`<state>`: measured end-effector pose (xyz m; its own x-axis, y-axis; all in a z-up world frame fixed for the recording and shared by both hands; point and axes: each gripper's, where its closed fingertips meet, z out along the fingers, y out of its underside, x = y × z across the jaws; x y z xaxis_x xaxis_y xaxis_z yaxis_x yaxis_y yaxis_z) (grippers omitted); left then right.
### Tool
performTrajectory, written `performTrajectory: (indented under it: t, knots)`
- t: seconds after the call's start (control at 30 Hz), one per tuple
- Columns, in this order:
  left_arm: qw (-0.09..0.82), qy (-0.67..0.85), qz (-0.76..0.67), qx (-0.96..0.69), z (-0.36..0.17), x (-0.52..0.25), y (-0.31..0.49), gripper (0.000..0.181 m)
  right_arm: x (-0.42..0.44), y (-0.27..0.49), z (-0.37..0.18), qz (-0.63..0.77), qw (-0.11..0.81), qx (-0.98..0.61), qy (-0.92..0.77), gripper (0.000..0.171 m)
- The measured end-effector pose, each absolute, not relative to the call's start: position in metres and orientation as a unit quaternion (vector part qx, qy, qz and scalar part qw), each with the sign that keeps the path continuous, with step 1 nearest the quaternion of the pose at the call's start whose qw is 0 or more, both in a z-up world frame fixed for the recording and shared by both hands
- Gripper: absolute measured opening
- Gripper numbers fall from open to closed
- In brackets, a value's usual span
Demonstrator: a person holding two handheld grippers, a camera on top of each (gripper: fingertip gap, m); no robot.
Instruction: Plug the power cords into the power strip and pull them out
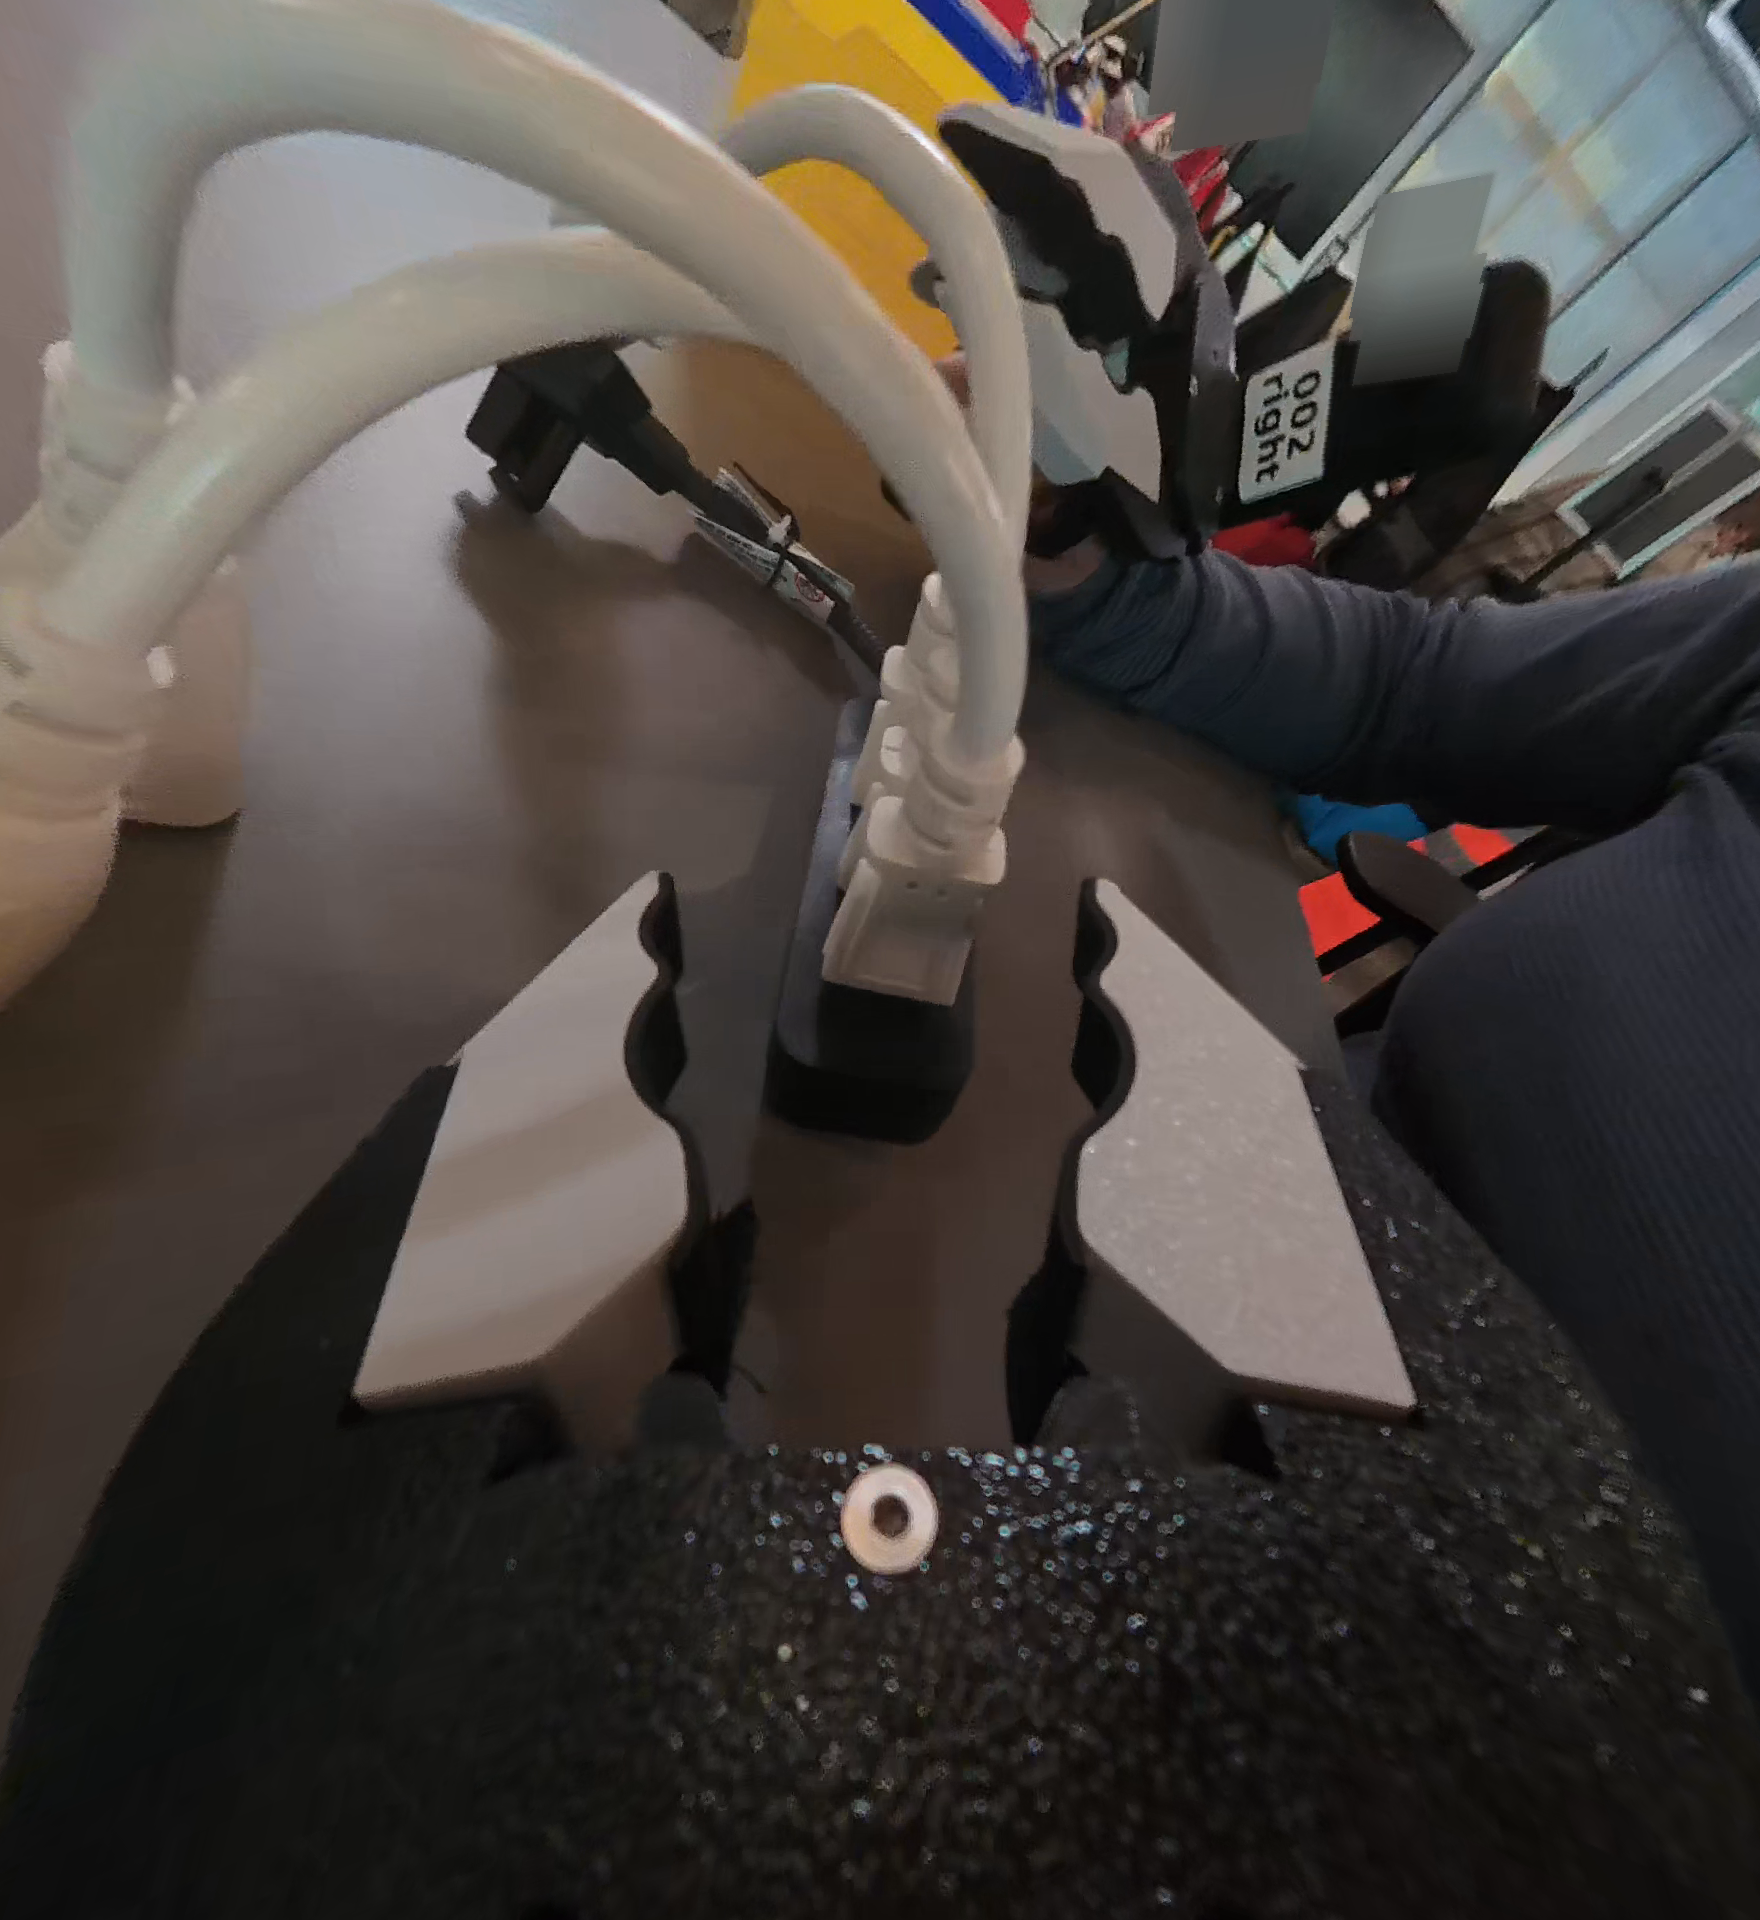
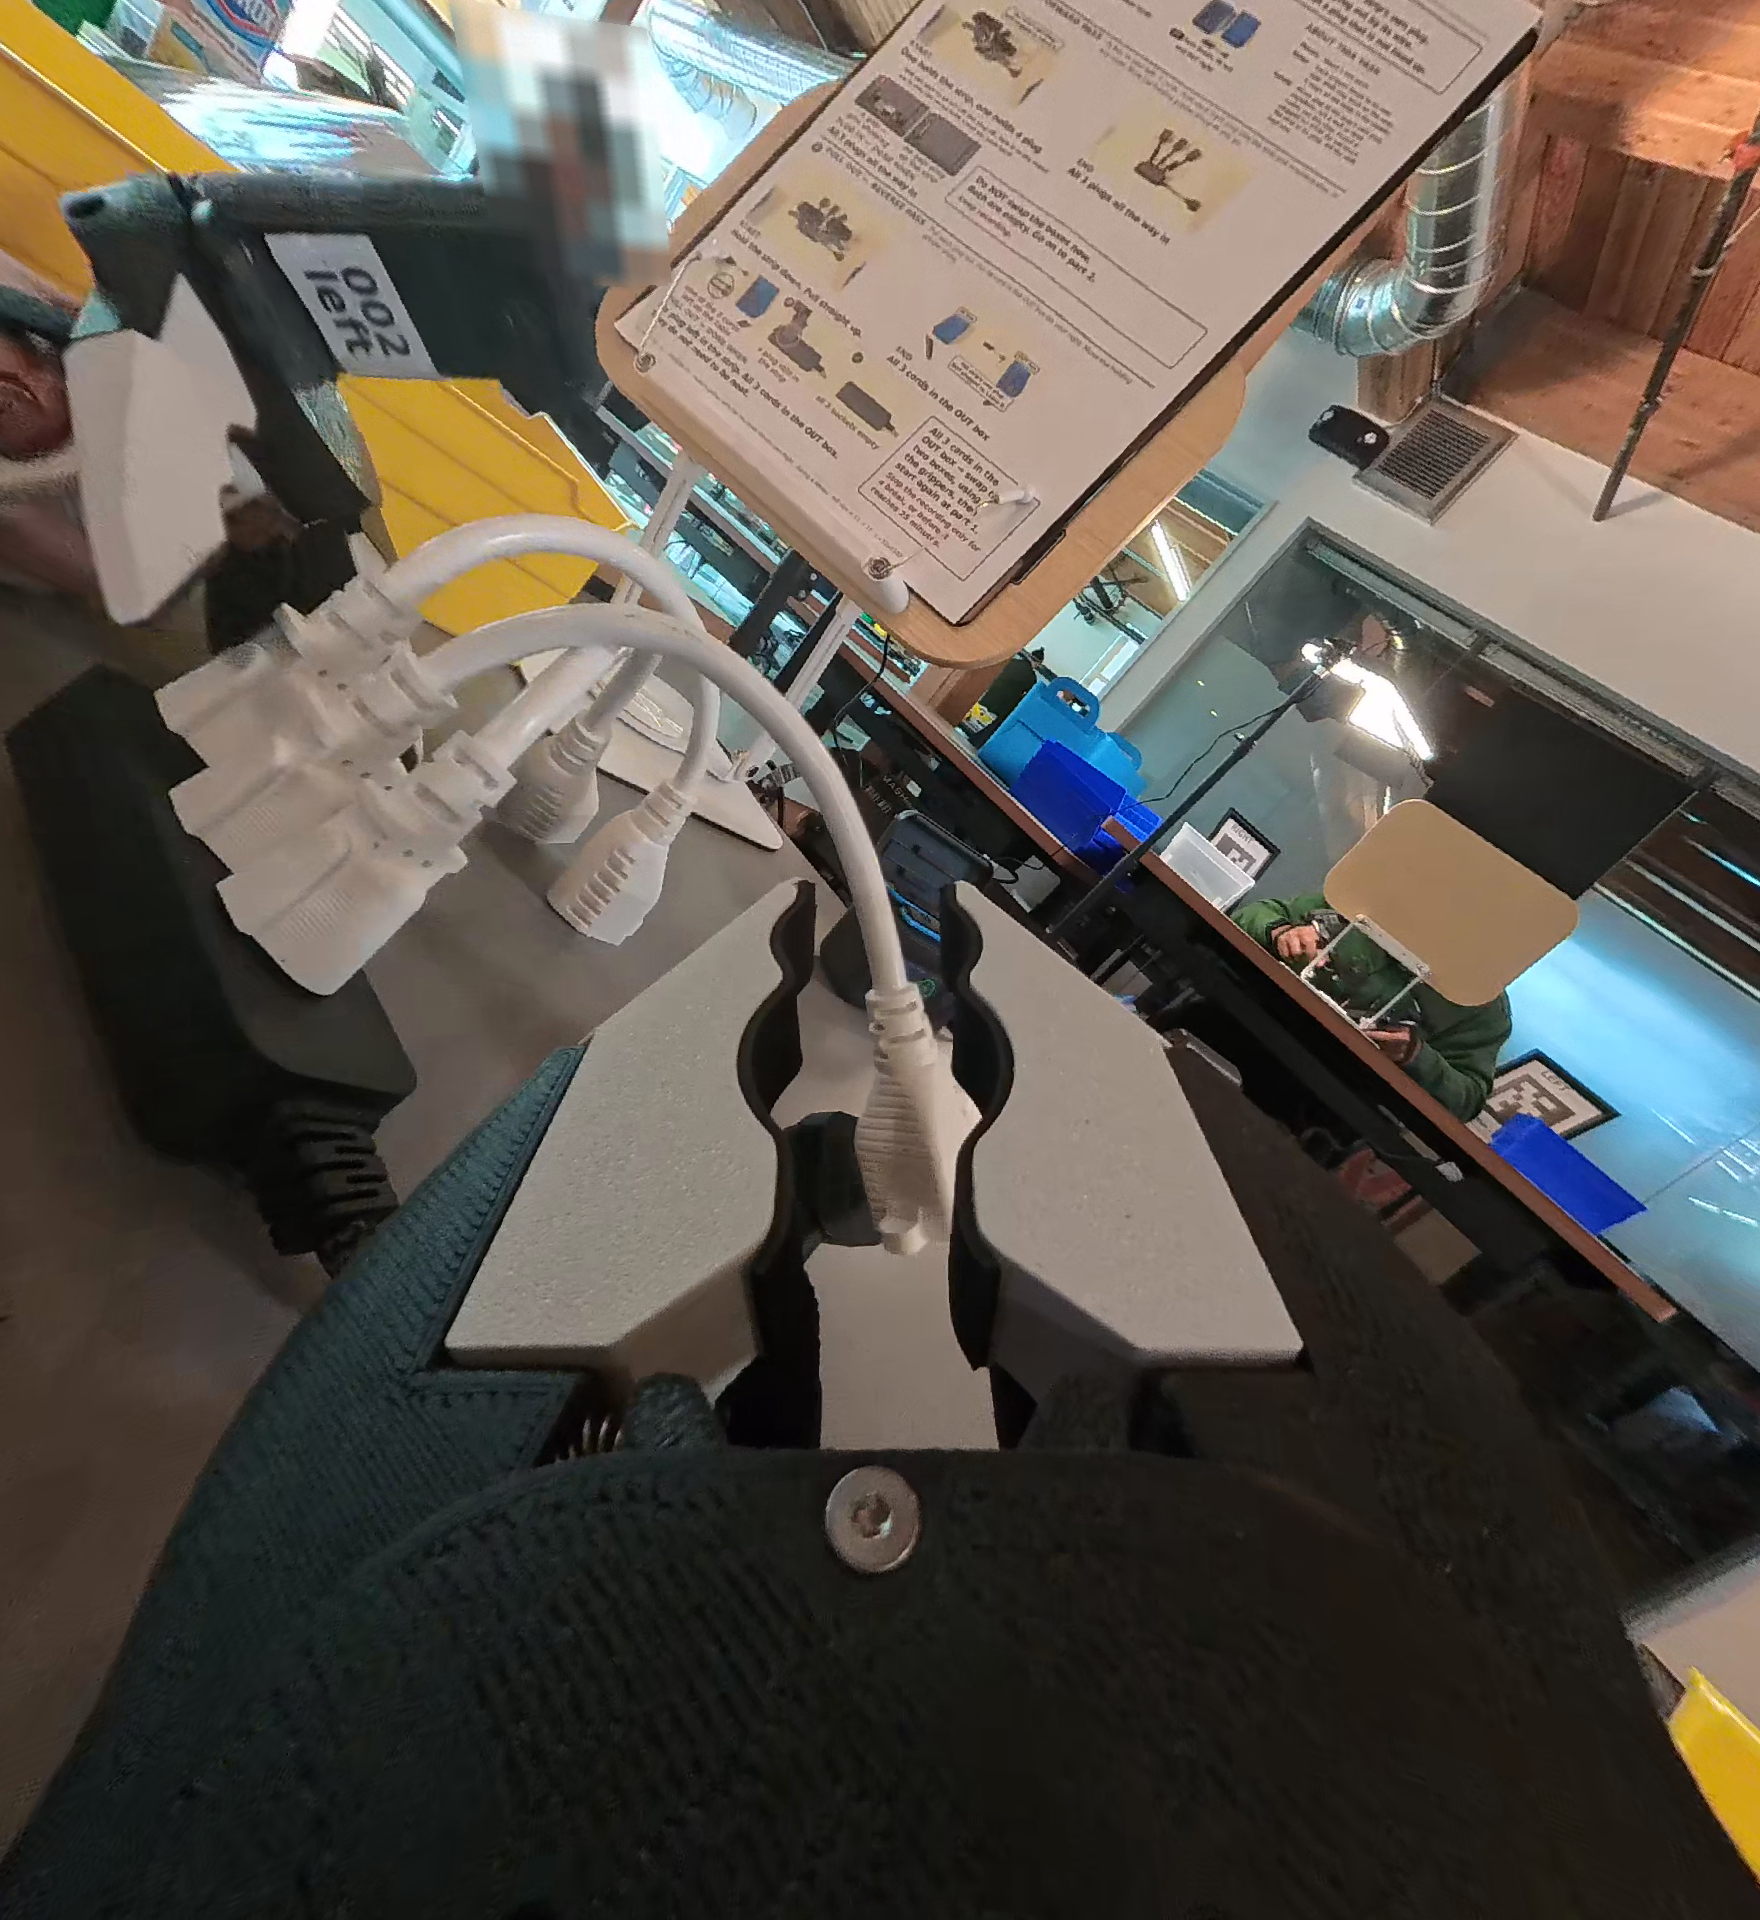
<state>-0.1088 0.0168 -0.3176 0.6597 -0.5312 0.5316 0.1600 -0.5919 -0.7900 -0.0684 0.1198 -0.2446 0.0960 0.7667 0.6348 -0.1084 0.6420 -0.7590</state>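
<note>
Left wrist view: left gripper released, fingers spread just short of the black power strip on the table.
Plugs: white plugs stand seated in the strip in a row.
Right wrist view: right gripper part-closed around the free end of a white cord; contact unclear.
Seated plugs: three in the strip.
Progress: judged plugging done; pulling out remains.
</note>
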Motion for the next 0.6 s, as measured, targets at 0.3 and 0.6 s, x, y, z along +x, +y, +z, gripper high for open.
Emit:
performTrajectory:
  t: [0.3,0.6]
  knots:
    - [0.563,0.245,-0.196,-0.765,-0.301,-0.110,0.022,0.023,-0.069,0.119,-0.246,0.322,0.682,-0.277,-0.595,0.022]
    - [0.584,0.240,-0.063,-0.773,-0.302,-0.112,0.038,0.023,-0.071,0.113,-0.248,0.323,0.678,-0.269,-0.603,0.022]
